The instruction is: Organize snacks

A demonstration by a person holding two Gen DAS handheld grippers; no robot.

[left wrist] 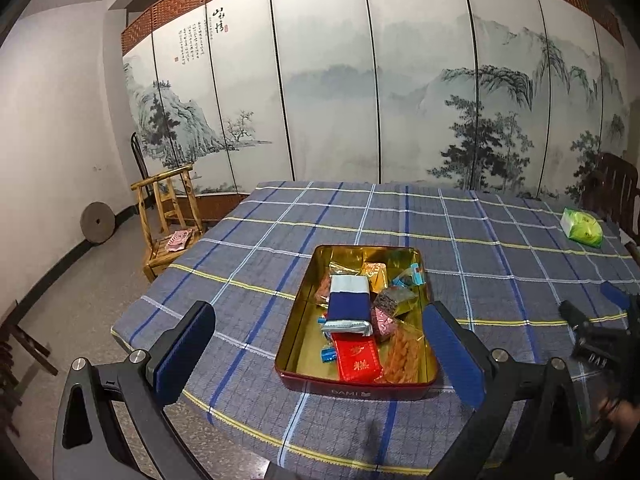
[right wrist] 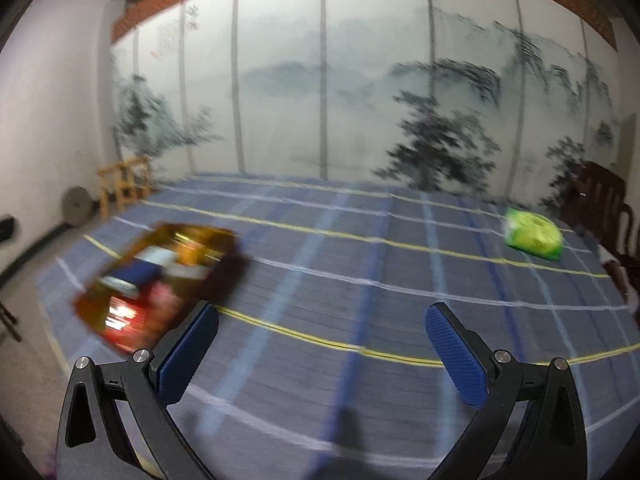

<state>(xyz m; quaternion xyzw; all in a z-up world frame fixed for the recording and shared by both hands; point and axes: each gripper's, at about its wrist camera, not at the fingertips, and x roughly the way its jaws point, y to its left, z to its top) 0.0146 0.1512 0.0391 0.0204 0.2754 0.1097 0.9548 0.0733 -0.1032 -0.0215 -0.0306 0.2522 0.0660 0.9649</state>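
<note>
Snacks (left wrist: 352, 312) heaped in tin (left wrist: 304, 336), between left gripper (left wrist: 320, 348) fingers, spread and empty. Right gripper (right wrist: 322, 356) likewise released, holding nothing, tin off left. Collection apparently finished; green packet (right wrist: 532, 236) far ahead-right, possibly next.

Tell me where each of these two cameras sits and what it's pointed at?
Left wrist: on the left gripper, looking over the snack tin; its own blue fingers and the right gripper show.
Right wrist: on the right gripper, facing bare tablecloth; only its fingers show, picture blurred.
Shared: tin, green packet, painted screen.
</note>
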